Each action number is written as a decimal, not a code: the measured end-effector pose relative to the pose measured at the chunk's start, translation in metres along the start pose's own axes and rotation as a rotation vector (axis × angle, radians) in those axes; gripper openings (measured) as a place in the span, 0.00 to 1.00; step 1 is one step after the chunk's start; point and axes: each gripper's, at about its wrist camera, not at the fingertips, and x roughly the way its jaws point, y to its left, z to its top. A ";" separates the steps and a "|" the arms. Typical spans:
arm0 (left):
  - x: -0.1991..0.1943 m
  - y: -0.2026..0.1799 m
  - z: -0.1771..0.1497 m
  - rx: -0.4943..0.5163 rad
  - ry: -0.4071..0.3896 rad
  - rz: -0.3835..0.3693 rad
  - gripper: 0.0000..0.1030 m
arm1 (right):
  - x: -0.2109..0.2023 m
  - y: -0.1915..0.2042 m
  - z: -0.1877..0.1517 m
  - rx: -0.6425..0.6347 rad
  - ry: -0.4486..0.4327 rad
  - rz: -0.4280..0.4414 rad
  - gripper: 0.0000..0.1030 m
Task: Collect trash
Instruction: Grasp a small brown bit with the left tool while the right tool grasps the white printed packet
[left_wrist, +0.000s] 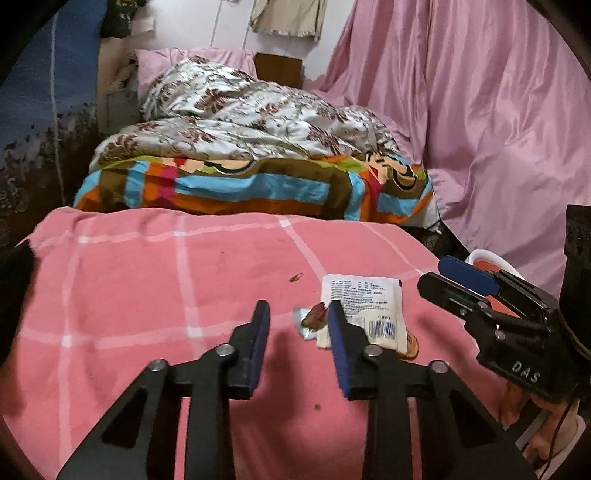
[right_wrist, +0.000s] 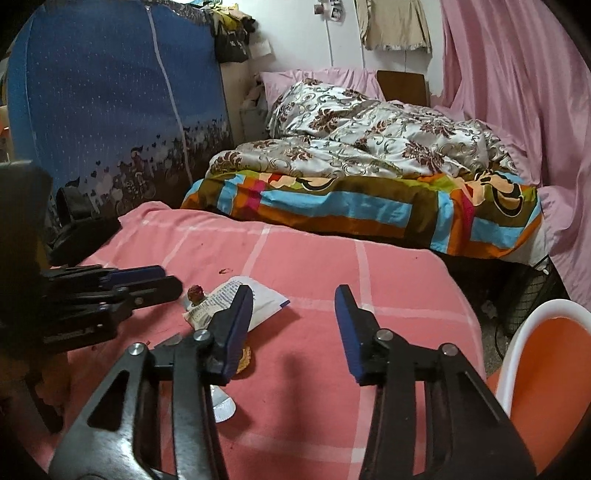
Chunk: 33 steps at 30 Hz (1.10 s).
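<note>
Bedroom, pink checked blanket (left_wrist: 147, 295) as work surface; floral quilt (left_wrist: 240, 122) and striped sheet (left_wrist: 258, 184) piled at 12 o'clock, pink drape (left_wrist: 498, 110) at 2 o'clock.

Trash clustered at one spot on blanket: white printed sachet (left_wrist: 364, 302) lying flat, crumpled foil scrap with brown bit (left_wrist: 312, 321) touching its 9 o'clock edge, something round and orange-brown (left_wrist: 410, 347) half hidden under its lower corner. In right wrist view, blister strip (right_wrist: 223, 404) lying nearer, beside that gripper's left finger.

Left gripper (left_wrist: 299, 314) hovering above blanket, fingers spread wide, holding nothing; right-hand pad just beside sachet, foil scrap roughly between tips. Likely lined up for the small scrap first.

Right gripper (right_wrist: 293, 299) also spread, empty, sachet (right_wrist: 236, 299) at its 10 o'clock. Seen from left wrist at 3 o'clock, hand (left_wrist: 535, 413) under it.

Orange bin with white rim (right_wrist: 546, 354) at 4 o'clock, off blanket edge, probably the drop target, kept on right side for short carry.

Thin flat sachet: likely hard to pinch off soft blanket.
</note>
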 end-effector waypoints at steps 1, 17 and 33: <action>0.004 -0.001 0.001 0.007 0.015 0.001 0.21 | 0.001 0.000 0.000 0.004 0.004 0.003 0.51; 0.012 0.005 -0.002 -0.012 0.044 0.023 0.07 | 0.025 0.000 0.002 0.041 0.103 0.125 0.51; -0.022 0.020 -0.013 -0.071 -0.015 0.033 0.07 | 0.027 0.012 0.001 0.063 0.109 0.237 0.11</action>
